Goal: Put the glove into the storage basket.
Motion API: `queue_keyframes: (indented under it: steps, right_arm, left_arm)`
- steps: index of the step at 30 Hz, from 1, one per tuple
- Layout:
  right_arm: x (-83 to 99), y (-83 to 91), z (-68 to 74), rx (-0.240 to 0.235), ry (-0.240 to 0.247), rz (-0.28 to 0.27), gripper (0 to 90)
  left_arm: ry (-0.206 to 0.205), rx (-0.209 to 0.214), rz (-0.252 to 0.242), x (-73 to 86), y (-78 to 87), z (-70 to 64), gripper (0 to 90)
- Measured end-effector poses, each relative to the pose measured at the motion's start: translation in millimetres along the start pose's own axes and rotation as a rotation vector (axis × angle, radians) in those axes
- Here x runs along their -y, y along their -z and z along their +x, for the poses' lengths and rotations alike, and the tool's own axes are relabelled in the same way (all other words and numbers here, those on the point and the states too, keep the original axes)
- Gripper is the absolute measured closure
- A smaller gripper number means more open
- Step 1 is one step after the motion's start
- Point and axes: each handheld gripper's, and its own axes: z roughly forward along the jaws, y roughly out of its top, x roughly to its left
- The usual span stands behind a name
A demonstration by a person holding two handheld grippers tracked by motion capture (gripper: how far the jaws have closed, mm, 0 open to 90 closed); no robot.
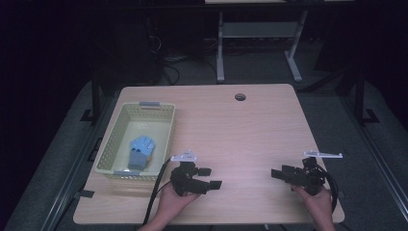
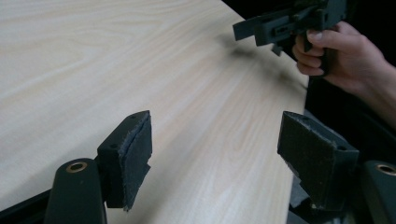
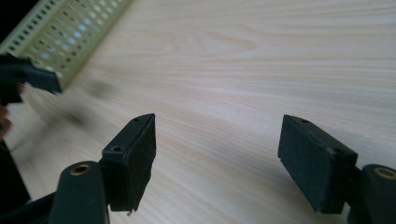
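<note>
Blue object (image 1: 140,150) in basket (image 1: 109,144) lies just left-forward of left gripper (image 1: 212,178), nearer than right gripper (image 1: 279,172). Both grippers released, empty, over tabletop (image 1: 250,125).

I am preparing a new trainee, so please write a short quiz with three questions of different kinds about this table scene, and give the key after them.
1. True or false: the blue object lies on the bare table, outside the basket.
2. Multiple choice: how do the jaws of the left gripper stand? A) wide apart, with nothing between them; B) closed on the blue object; C) closed on the basket rim.
3. Short answer: toward which gripper does the right gripper point?

Key
1. False: it lies inside the basket.
2. A
3. The left gripper; the two face each other across the near part of the table, both with jaws apart and nothing between them.
</note>
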Motion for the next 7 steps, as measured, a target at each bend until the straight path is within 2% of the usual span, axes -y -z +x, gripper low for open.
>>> queue_keyframes:
  steps: [2, 3, 4, 6, 7]
  right_arm:
    - [2.2, 1.2, 3.2, -0.017, 0.006, -0.014, 26.8]
    - [3.9, 1.8, 6.7, -0.005, 0.032, -0.018, 26.5]
    - [4.7, 1.6, 7.3, -0.002, 0.040, -0.019, 26.5]
    - [7.5, -1.1, 7.8, 0.010, 0.064, -0.001, 26.5]
    - [8.0, -3.5, 8.1, 0.025, 0.078, 0.015, 26.4]
  left_arm:
    - [-0.022, -0.002, -0.004, 7.6, 2.1, -0.6, 26.3]
    - [-0.026, -0.004, -0.003, 8.6, 2.0, -1.2, 26.4]
    - [-0.049, -0.015, 0.010, 9.7, 2.7, -2.3, 26.3]
    - [-0.090, -0.045, 0.009, 10.3, 4.5, -3.3, 26.4]
    - [-0.095, -0.050, 0.008, 10.4, 4.4, -3.2, 26.4]
